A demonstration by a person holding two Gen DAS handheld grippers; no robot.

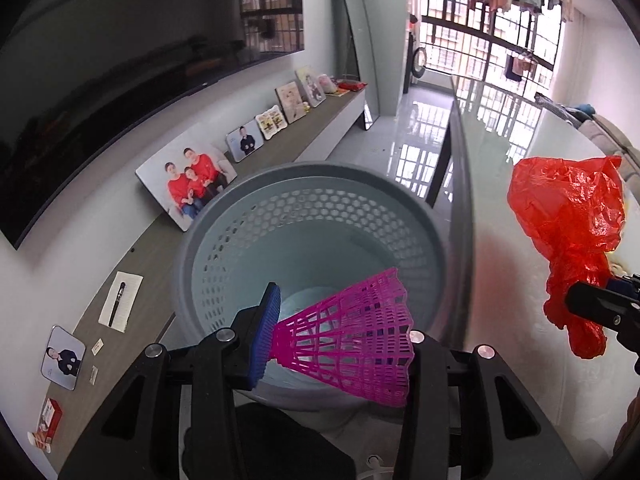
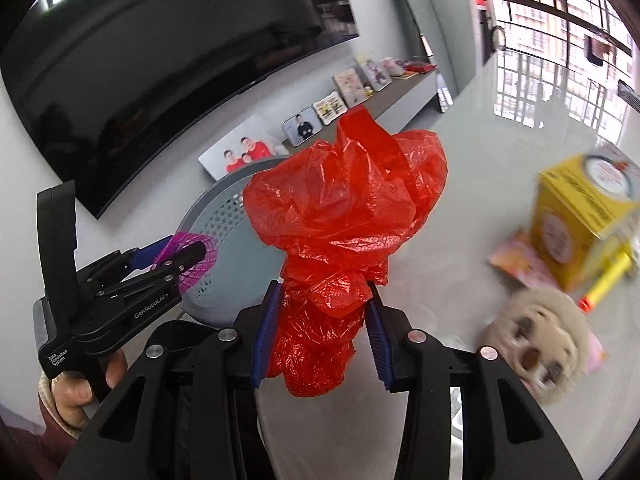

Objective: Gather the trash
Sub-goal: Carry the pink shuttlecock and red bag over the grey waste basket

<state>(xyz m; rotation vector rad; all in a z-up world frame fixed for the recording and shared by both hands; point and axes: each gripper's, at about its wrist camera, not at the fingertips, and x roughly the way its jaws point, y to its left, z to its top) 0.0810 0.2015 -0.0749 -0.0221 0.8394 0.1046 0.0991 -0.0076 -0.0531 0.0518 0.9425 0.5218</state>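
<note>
Over the bin (image 1: pixel 224 240), the left claw (image 1: pixel 340 344) grips a shuttlecock (image 1: pixel 352 336) crosswise, skirt rightward.

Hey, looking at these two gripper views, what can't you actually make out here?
- Bin bottom, left wrist view: covered by the pink shuttlecock held in the left gripper.
- Plush toy, right wrist view: blurred, details unclear.
- Yellow box print, right wrist view: blurred, unreadable.
- Right gripper: the red plastic bag it clamps hides the table behind it.
- Paper with pen, left wrist view: writing too small.
</note>
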